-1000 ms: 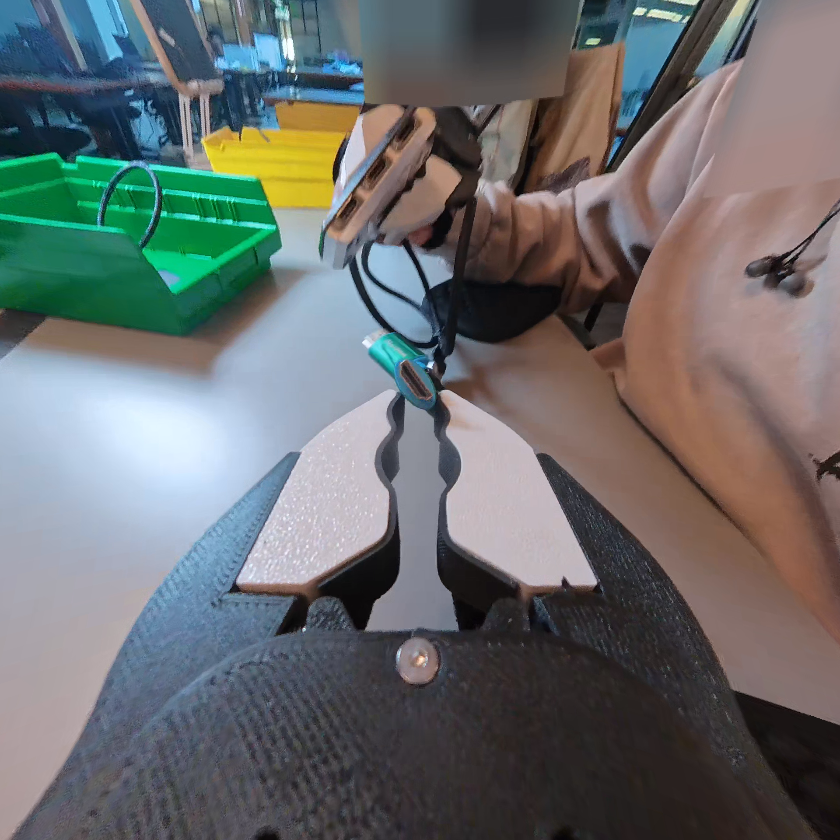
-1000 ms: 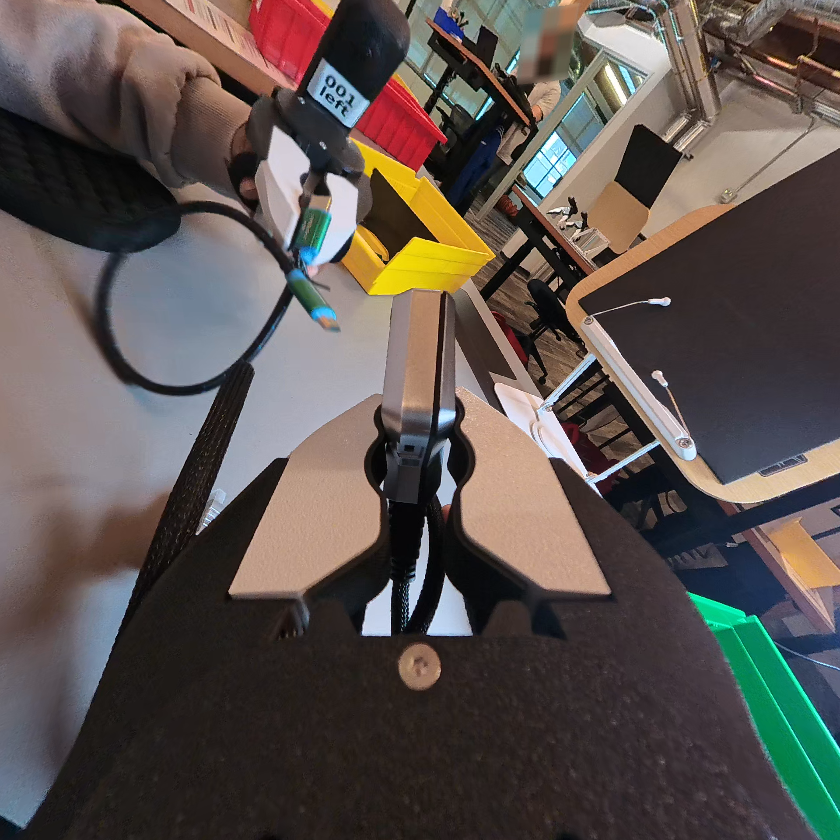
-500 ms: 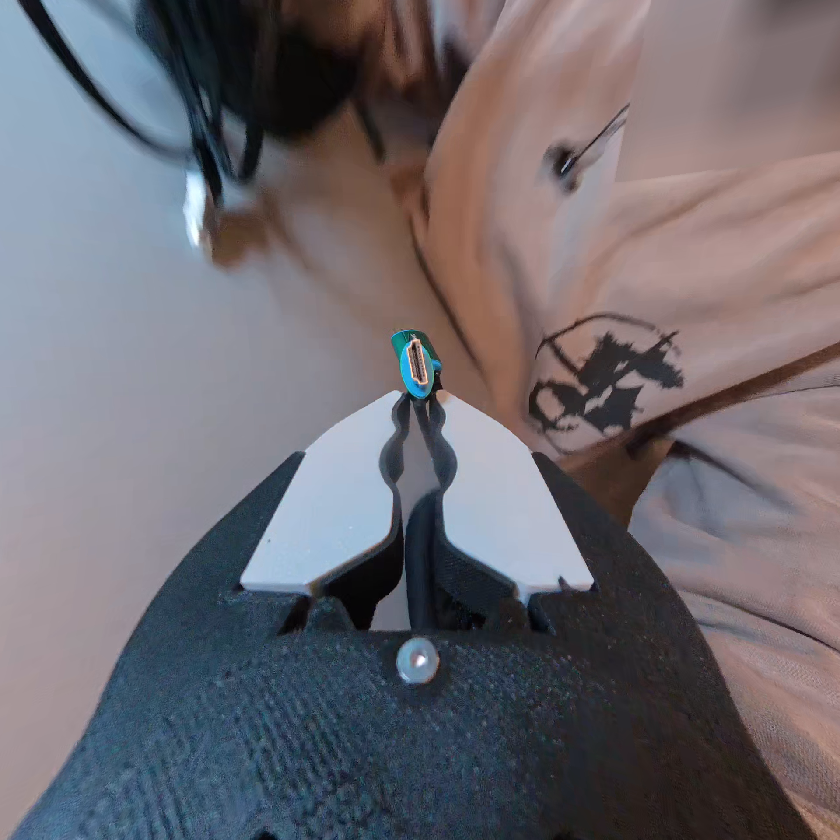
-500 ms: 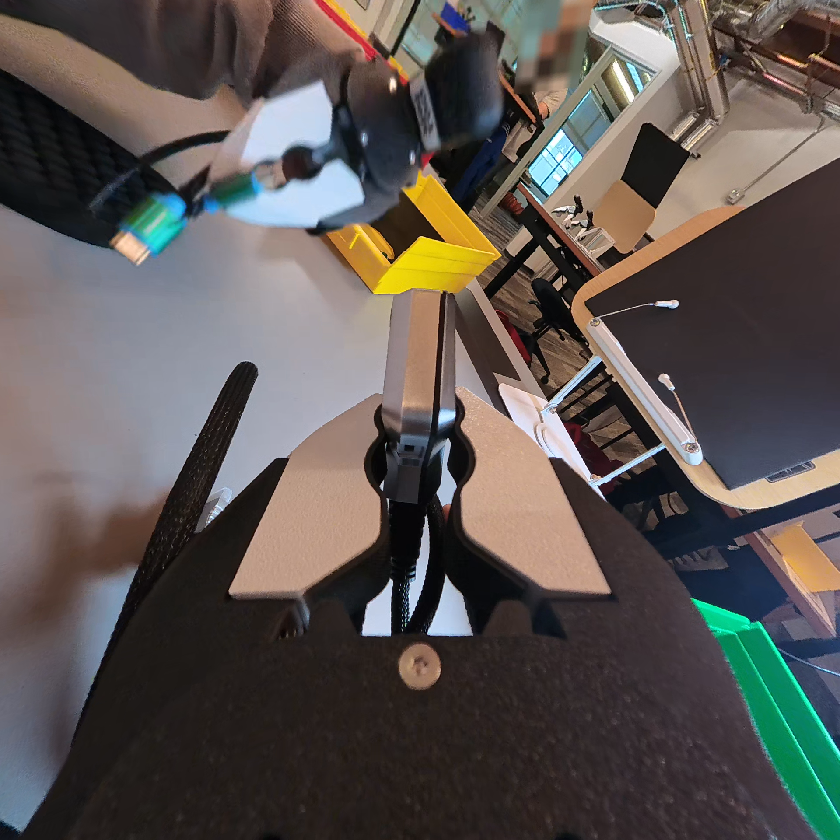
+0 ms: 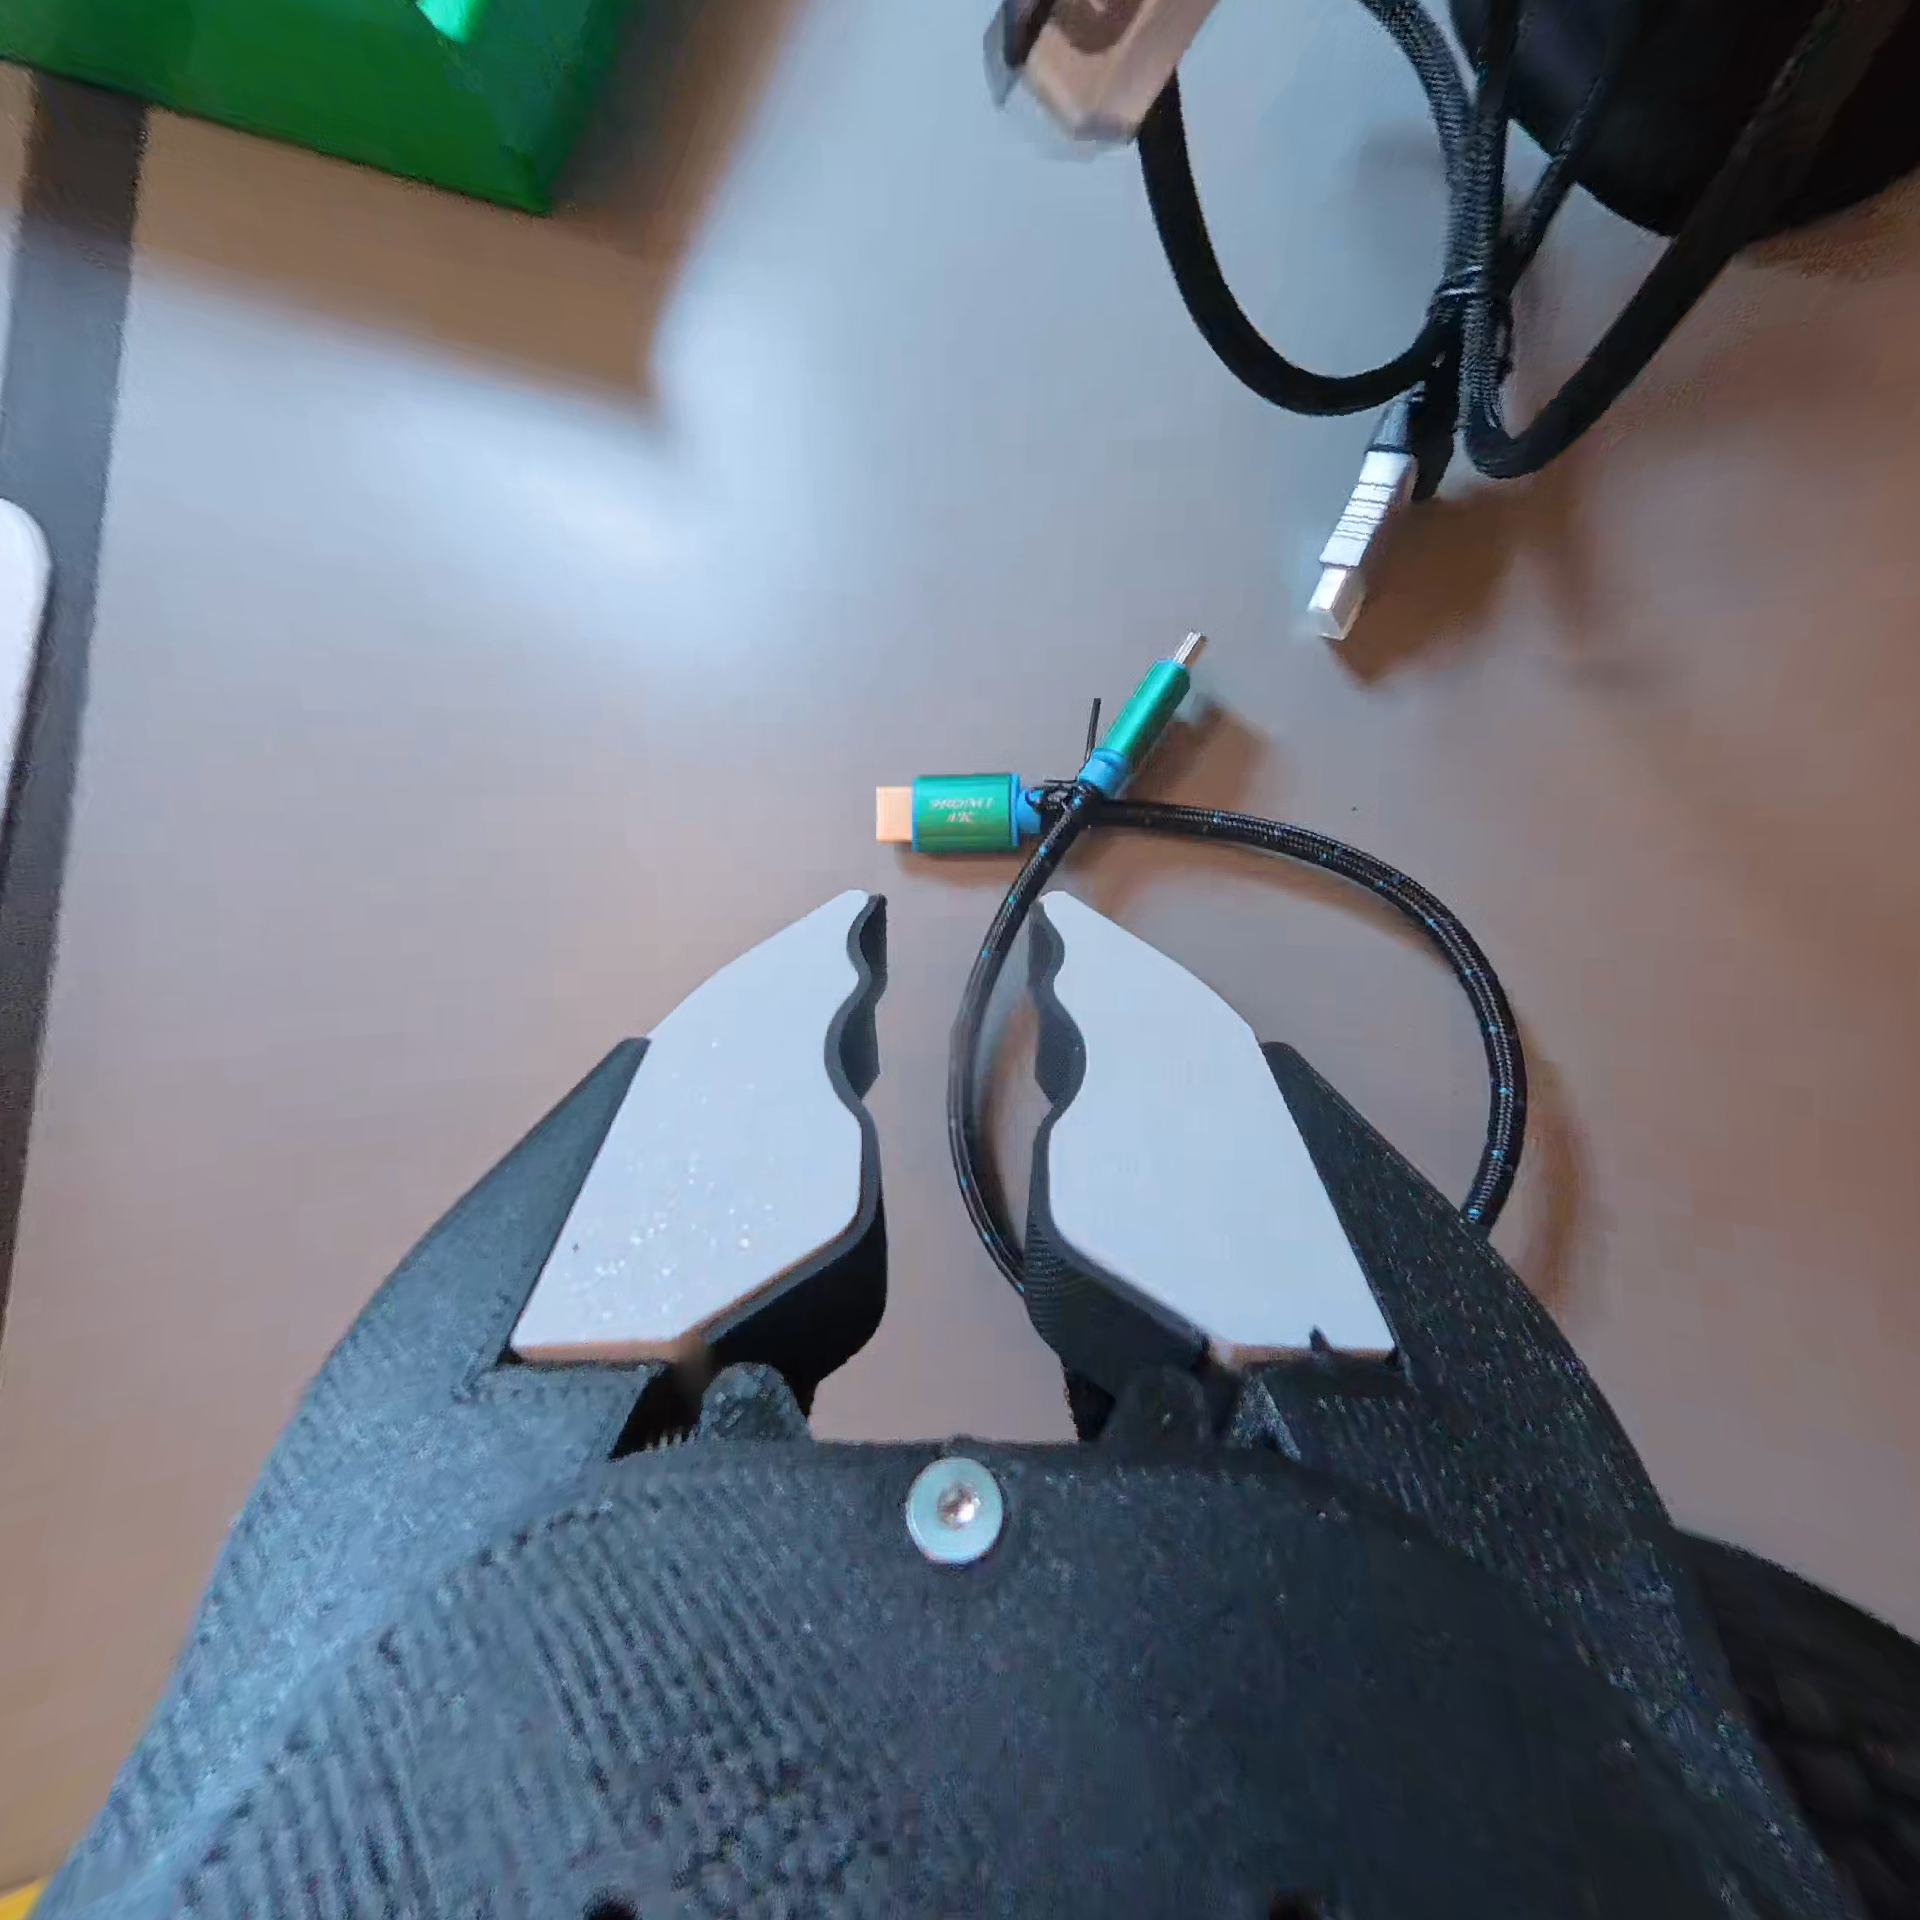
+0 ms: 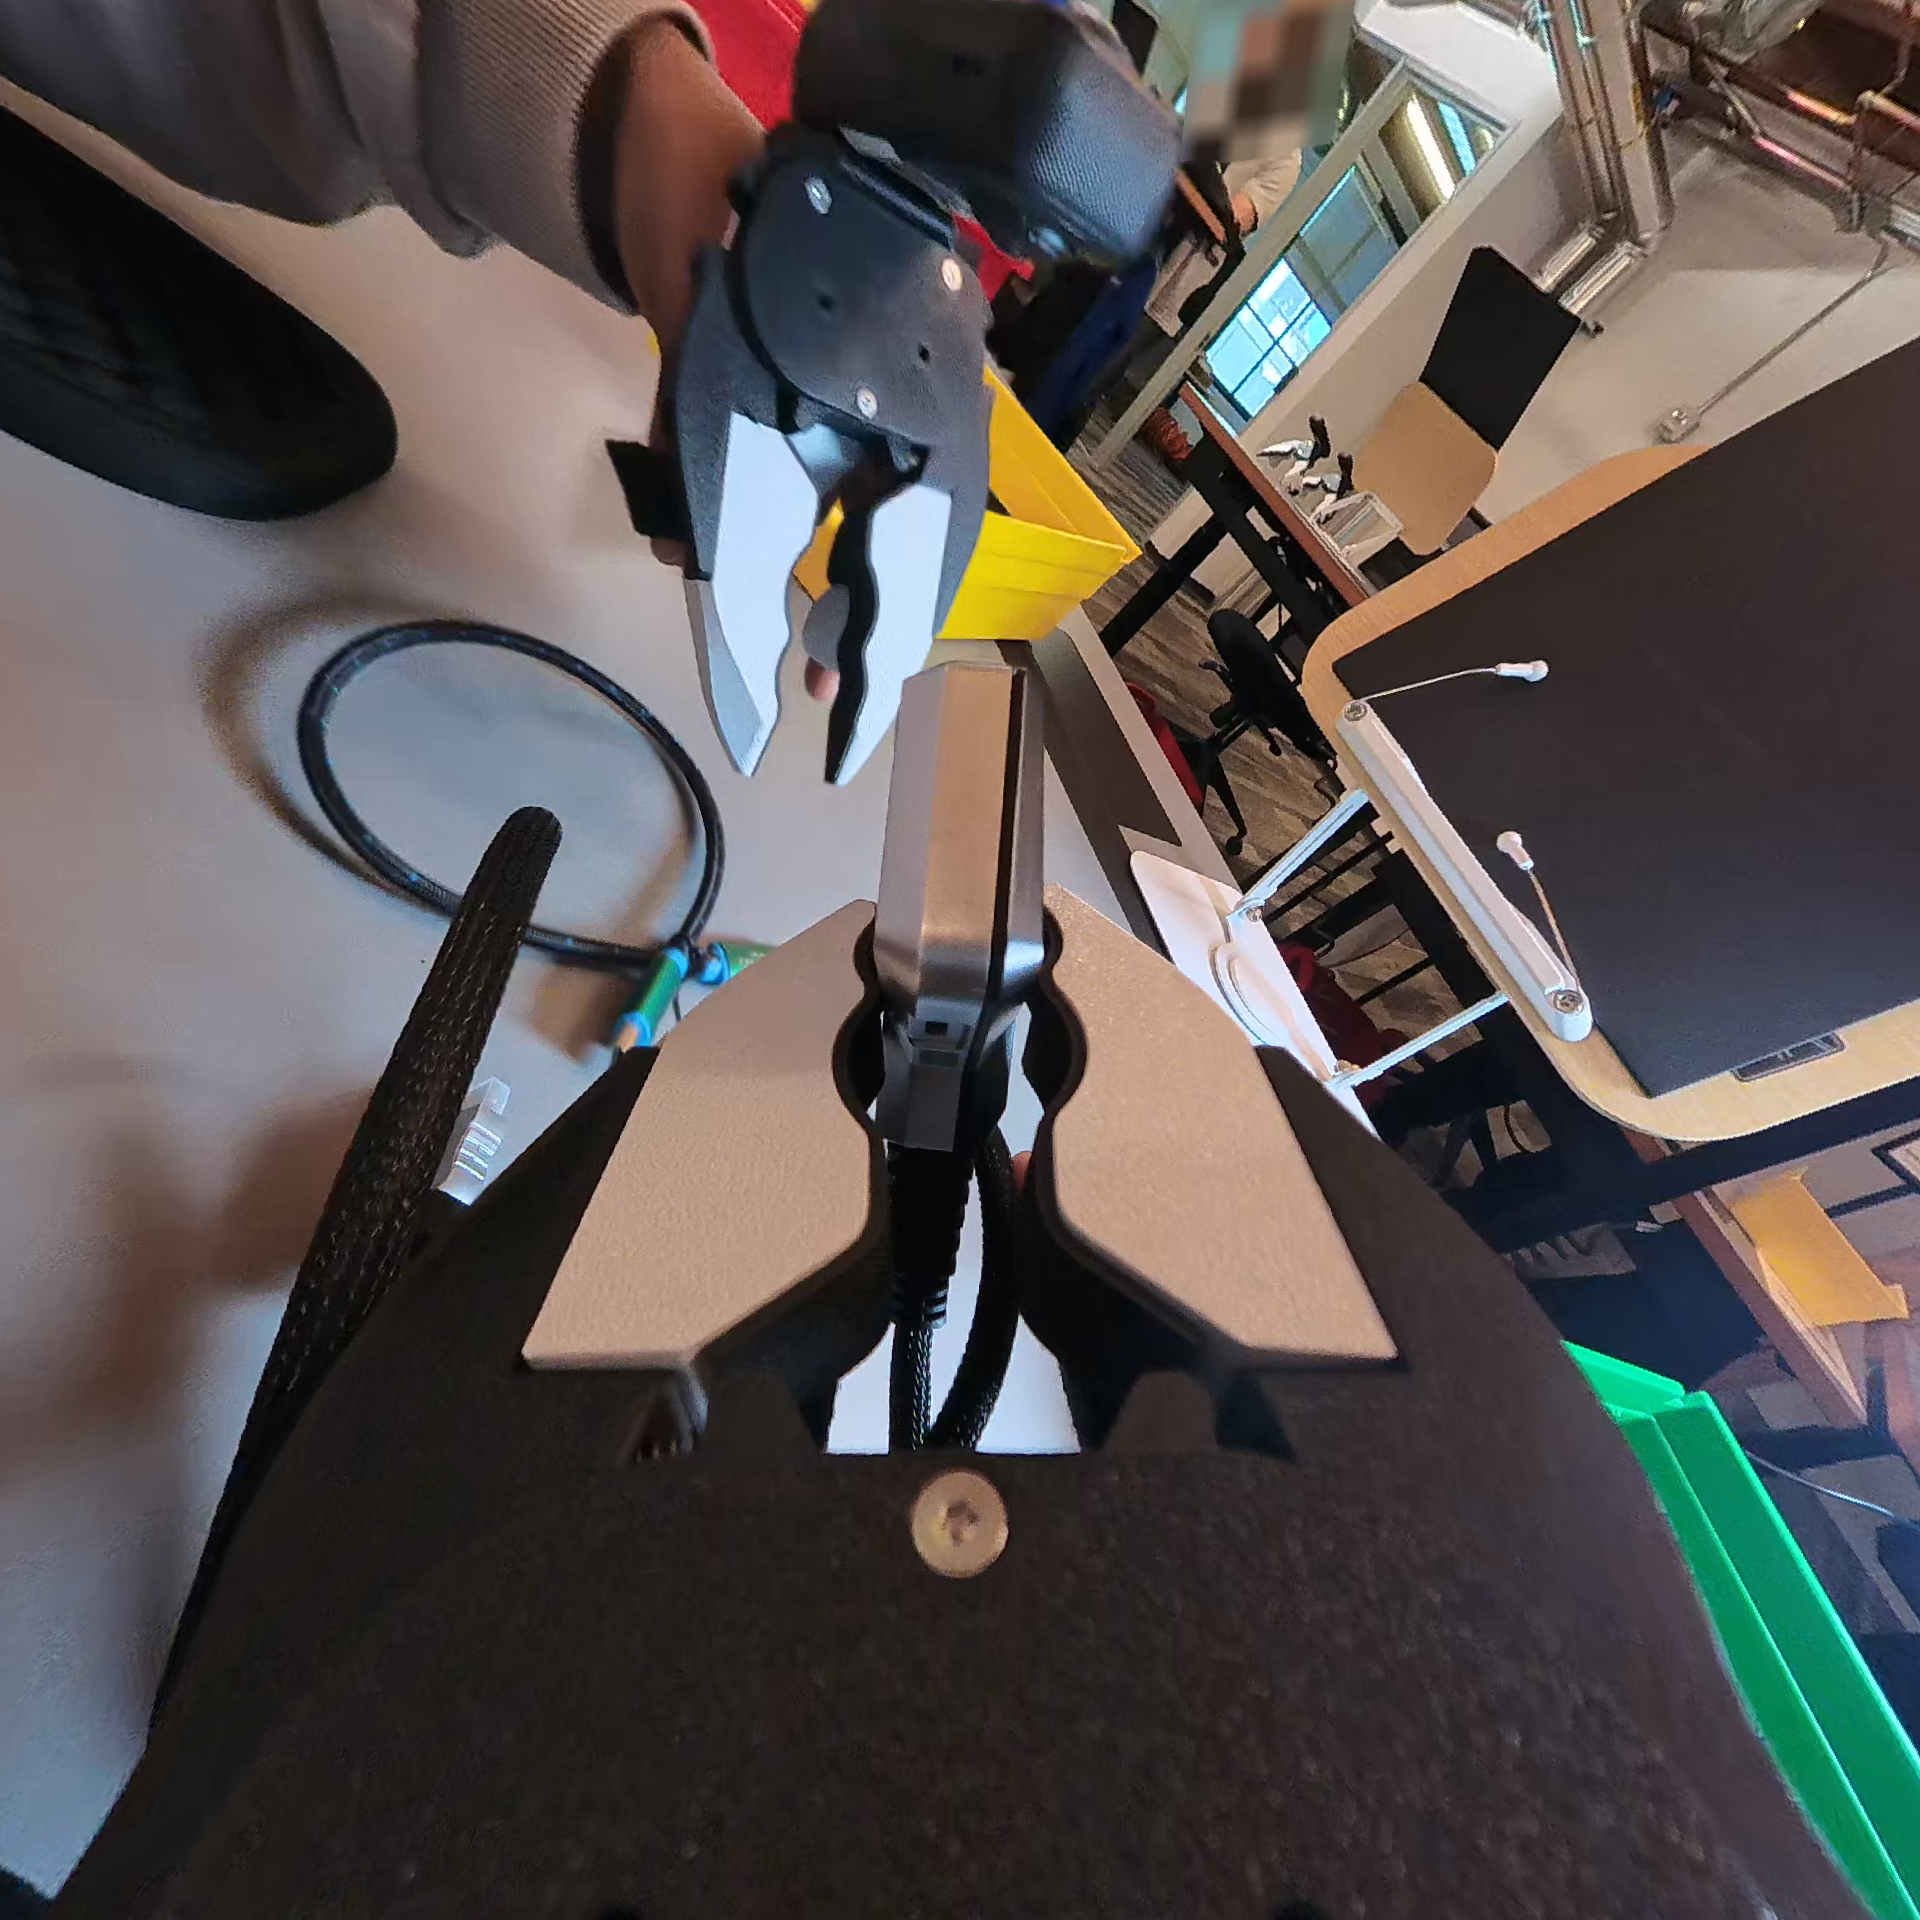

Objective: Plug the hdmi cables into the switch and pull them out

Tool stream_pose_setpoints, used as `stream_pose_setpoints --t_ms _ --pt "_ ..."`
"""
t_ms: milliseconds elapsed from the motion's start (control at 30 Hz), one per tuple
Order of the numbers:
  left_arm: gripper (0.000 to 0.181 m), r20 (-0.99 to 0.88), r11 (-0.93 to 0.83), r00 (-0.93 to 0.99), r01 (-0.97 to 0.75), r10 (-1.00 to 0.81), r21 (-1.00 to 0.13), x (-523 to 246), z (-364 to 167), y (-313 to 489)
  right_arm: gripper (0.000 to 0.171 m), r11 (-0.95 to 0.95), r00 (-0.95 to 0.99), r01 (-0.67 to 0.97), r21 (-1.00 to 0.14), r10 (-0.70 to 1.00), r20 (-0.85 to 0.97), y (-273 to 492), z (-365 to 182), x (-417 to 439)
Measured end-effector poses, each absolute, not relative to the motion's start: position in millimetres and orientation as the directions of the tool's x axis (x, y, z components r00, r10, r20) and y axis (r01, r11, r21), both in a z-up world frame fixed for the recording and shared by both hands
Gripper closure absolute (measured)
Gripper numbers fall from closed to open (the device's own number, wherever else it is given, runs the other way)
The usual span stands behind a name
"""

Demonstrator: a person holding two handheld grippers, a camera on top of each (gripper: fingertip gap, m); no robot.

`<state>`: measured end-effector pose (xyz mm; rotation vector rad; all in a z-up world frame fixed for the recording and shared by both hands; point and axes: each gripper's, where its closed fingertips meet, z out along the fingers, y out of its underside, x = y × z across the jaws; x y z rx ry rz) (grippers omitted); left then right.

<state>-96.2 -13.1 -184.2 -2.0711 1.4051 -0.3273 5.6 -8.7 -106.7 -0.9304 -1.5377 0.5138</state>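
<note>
The left claw (image 5: 958,914) is open and holds nothing, with the green-ended cable (image 5: 961,812) lying loose on the table (image 5: 416,727) just past its tips, while the right claw (image 6: 956,935) squeezes the grey switch (image 6: 951,831) — so that cable looks pulled out.

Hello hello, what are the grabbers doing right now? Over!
Left gripper open, empty. Right gripper shut on the switch. Green-plug HDMI cable lying loose on the table, unplugged. Nothing in the way.
</note>
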Motion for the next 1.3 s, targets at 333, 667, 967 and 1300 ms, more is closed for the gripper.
stream_pose_setpoints --t_ms 333,667,967,1300 --pt "0.114 0.034 -0.526 0.671 -0.548 -0.741 -0.651 -45.2 -230.5 -35.0 0.148 0.593 0.049 0.290 -0.751 0.774 0.631 -6.2 -104.3 6.9" --pt "0.159 -0.199 -0.154 0.252 -0.900 -0.947 -0.408 -76.3 -241.6 -68.6 0.147 0.605 0.062 0.279 -0.746 0.764 0.643 -6.9 -97.1 11.6" --pt "0.144 -0.203 -0.272 0.380 -0.868 -0.902 -0.415 -105.3 -231.5 -76.4 0.148 0.595 0.052 0.284 -0.752 0.773 0.632 -7.6 -102.4 7.7" --pt "0.148 -0.181 -0.467 0.602 -0.746 -0.778 -0.474 -94.6 -234.3 -87.7 0.148 0.592 0.047 0.279 -0.756 0.778 0.627 -8.6 -102.5 6.8"
